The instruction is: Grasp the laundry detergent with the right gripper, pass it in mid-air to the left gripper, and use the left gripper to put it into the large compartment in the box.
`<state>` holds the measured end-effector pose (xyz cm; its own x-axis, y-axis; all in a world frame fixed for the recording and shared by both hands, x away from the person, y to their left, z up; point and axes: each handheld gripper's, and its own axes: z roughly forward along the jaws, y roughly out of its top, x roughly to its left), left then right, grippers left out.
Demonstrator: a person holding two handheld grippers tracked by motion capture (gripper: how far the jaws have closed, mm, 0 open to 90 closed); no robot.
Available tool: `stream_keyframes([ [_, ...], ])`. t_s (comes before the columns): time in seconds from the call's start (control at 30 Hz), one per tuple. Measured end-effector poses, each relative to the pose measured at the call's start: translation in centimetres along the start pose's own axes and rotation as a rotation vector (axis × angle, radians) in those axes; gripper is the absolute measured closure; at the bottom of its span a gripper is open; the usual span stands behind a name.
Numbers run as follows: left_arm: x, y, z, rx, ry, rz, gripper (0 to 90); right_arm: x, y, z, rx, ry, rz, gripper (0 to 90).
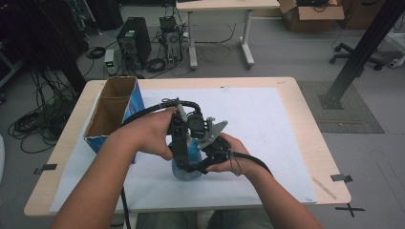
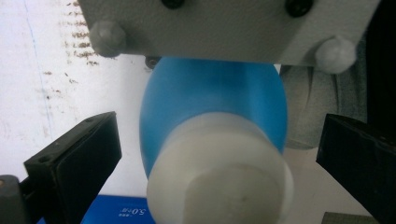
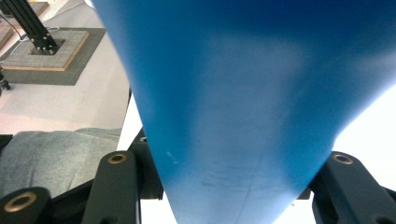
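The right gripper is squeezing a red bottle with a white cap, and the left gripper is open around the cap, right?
Not quite: the bottle is blue, not red, as the right gripper view shows. The rest holds: the right gripper clamps it, and the left gripper stands open around the white cap.

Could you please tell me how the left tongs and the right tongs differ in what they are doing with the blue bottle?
The left tongs stand open on either side of the white cap, clear of it, while the right tongs are clamped on the blue bottle. The left tongs look down along the bottle from its cap end; the right tongs look at its blue body from the side. Both have black jaws and meet at the same bottle.
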<state>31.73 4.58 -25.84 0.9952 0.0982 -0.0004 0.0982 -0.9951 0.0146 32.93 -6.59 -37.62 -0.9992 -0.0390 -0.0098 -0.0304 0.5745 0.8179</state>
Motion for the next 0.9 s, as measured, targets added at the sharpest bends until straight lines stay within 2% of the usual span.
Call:
stream_keyframes([
  [0.1, 0.01, -0.01, 0.2, 0.002, -0.001, 0.001, 0.4, -0.01, 0.06, -0.02, 0.002, -0.003, -0.006, 45.9],
  [0.23, -0.1, -0.07, 0.29, -0.002, 0.002, 0.005, 1.3, 0.13, 0.14, -0.01, -0.006, 0.008, 0.011, 45.9],
  [0.27, -0.11, -0.1, 0.26, 0.001, 0.002, 0.004, 2.1, 0.0, 0.14, 0.0, -0.001, -0.003, -0.005, 45.8],
  [0.5, -0.18, -0.23, 0.14, 0.003, 0.005, 0.005, 6.4, 0.07, 0.35, 0.09, -0.005, -0.003, -0.007, 45.8],
  [0.6, -0.22, -0.18, 0.13, 0.006, 0.006, 0.006, 7.5, 0.21, 0.41, 0.11, -0.011, 0.004, 0.009, 45.8],
  [0.9, -0.26, -0.11, 0.22, 0.011, 0.015, 0.008, 12.1, 0.23, 0.45, -0.02, -0.014, -0.005, 0.014, 45.8],
])
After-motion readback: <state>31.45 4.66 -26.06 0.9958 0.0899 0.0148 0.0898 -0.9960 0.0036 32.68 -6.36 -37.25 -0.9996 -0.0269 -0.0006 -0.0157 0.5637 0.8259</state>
